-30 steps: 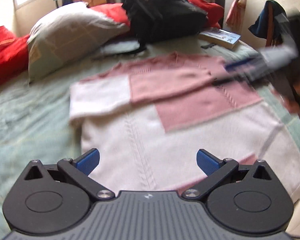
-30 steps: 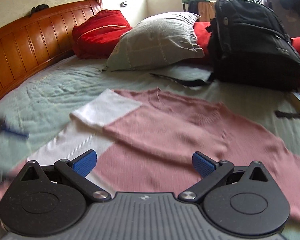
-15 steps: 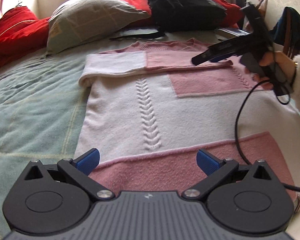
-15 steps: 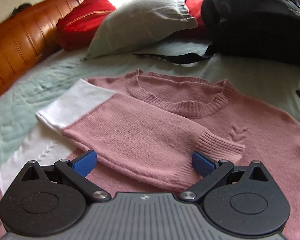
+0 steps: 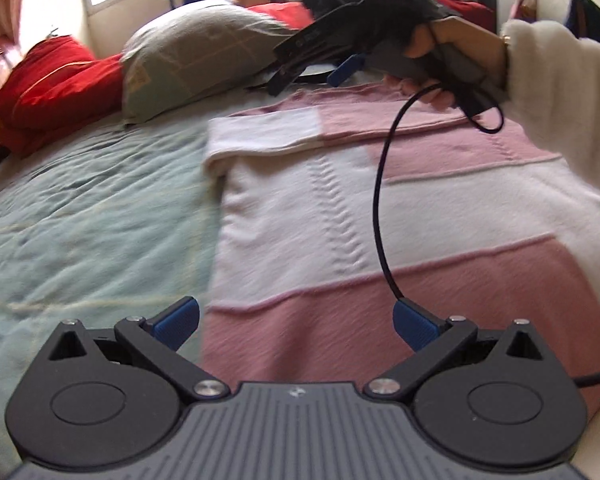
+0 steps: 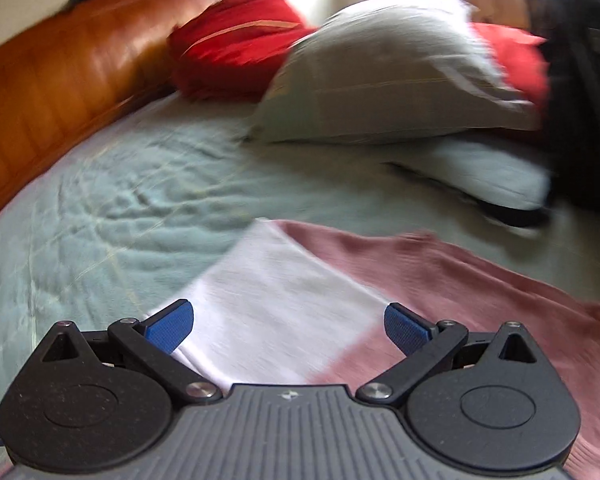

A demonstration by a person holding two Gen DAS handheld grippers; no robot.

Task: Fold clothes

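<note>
Left wrist view: pink-and-white knit sweater (image 5: 400, 216) lies flat on bed (image 5: 80, 208), one sleeve (image 5: 300, 132) folded across chest, hem near bed foot edge. Left gripper (image 5: 296, 320) fingers spread, empty, above hem. Right gripper (image 6: 288, 322) fingers spread, empty, over sleeve's white part. Sweater likely soft, light, stretchy; best grip at hem corners.

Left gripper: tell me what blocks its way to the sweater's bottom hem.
Nothing solid: the left gripper is open right above the sweater. Only a thin black cable hangs across near its right finger.

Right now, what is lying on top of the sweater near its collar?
One sleeve is folded across the sweater, white then pink. The right gripper hovers above, hiding the collar.
</note>
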